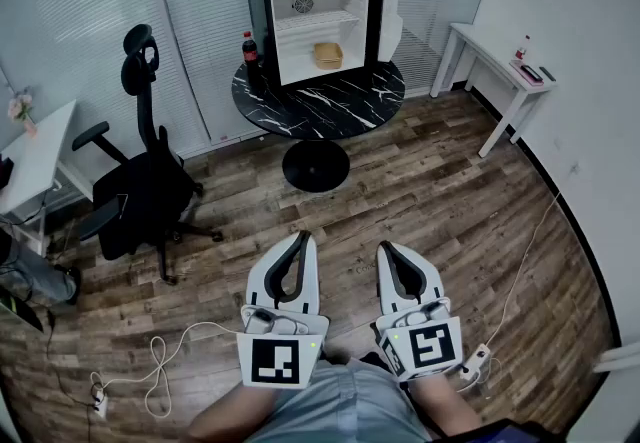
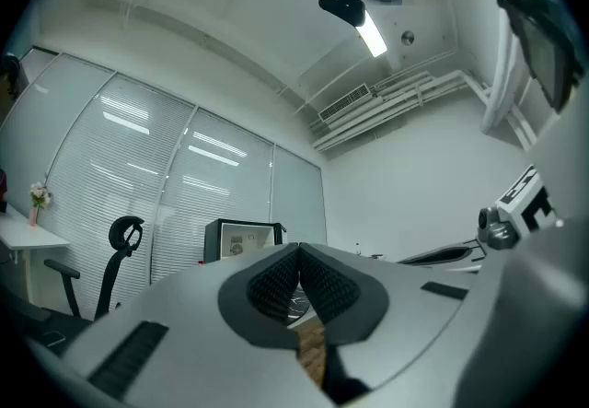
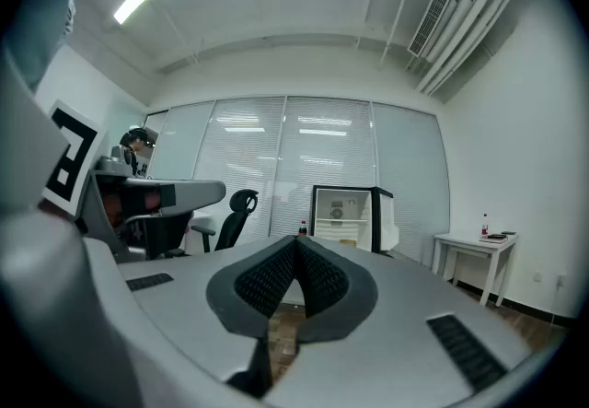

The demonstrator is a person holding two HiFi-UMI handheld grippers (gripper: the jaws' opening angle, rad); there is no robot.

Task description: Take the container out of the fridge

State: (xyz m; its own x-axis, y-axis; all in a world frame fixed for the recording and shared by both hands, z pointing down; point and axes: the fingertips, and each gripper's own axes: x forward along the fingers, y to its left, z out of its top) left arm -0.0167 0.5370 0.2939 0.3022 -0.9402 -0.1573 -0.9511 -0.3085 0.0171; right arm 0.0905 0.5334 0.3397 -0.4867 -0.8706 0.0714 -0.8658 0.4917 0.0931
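Note:
A small black fridge (image 1: 322,21) stands with its door open on a round black marble table (image 1: 318,101) across the room. A tan container (image 1: 328,55) sits on the fridge's floor, under a wire shelf. The fridge also shows far off in the left gripper view (image 2: 243,240) and in the right gripper view (image 3: 347,216). My left gripper (image 1: 305,237) and right gripper (image 1: 384,247) are held low, close to the person's body, far from the fridge. Both are shut with nothing between the jaws.
A red-capped cola bottle (image 1: 249,49) stands on the table left of the fridge. A black office chair (image 1: 140,181) is at the left, a white side table (image 1: 505,66) at the right, a white desk (image 1: 30,156) at far left. Cables (image 1: 150,371) lie on the wood floor.

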